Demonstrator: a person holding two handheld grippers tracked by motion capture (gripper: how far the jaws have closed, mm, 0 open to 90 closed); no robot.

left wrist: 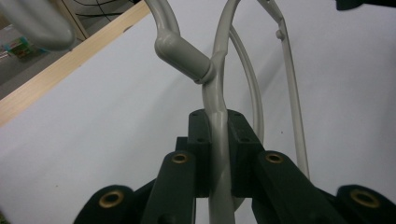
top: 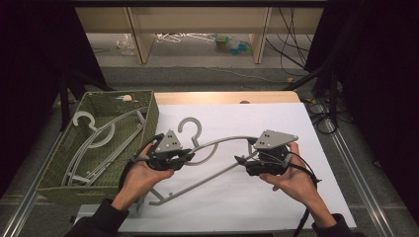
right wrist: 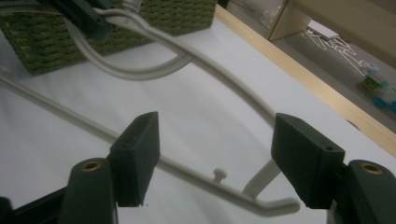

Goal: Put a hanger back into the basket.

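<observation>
Where the left gripper [left wrist: 218, 154] rides, its jaws are clamped tight on the thin shoulder rod of a grey plastic hanger [top: 217, 163], just below the thick collar from which the hook springs; the rod runs straight up between the two black pads. Beyond those jaws the hanger forks into a curved inner loop and a straight lower bar carrying a small peg. At the other end, the right gripper [right wrist: 217, 161] has its jaws spread wide and pressing on nothing: the hanger's bar, with its upturned tip and a little knob, passes low between them and close to the left-hand pad, while the far shoulder arcs away above. No earlier picture being at hand, only that gap can be told. In the high view the hanger hangs slanted between the two hands, hook [top: 190, 127] pointing away from the person, its lower end dipping toward the near edge of the white surface [top: 276, 207]. Farther out on the left gripper's side stands a green woven basket [top: 148, 106] holding more grey hangers [top: 94, 143] of the same make.
</observation>
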